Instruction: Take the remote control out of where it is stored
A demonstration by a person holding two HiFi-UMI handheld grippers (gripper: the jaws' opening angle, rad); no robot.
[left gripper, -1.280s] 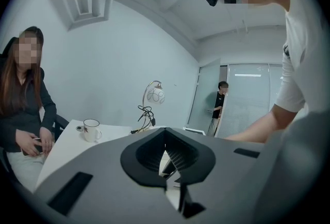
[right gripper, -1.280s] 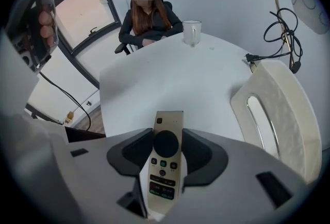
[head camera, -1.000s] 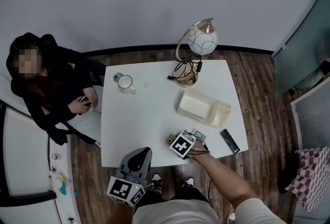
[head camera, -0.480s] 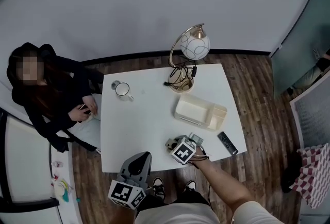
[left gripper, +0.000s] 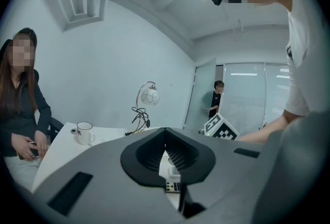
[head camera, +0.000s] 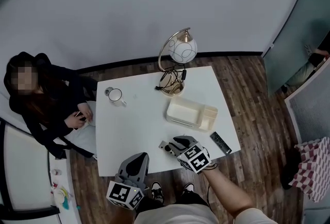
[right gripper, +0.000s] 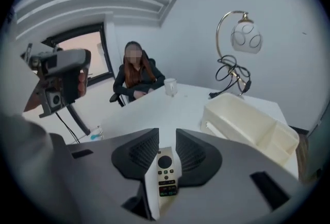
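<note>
Our right gripper (right gripper: 167,136) has just been closing its jaws. They clamp the pale remote control (right gripper: 164,175) between them, with the cream tray (right gripper: 247,126) ahead to its right. Our left gripper (left gripper: 165,135) has its jaws together, empty.

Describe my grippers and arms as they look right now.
The left gripper and right gripper are grey shells with dark ribbed pads, each carrying a black-and-white marker cube. Right arm: short light sleeve. The right jaws have just been closing around the remote control.
</note>
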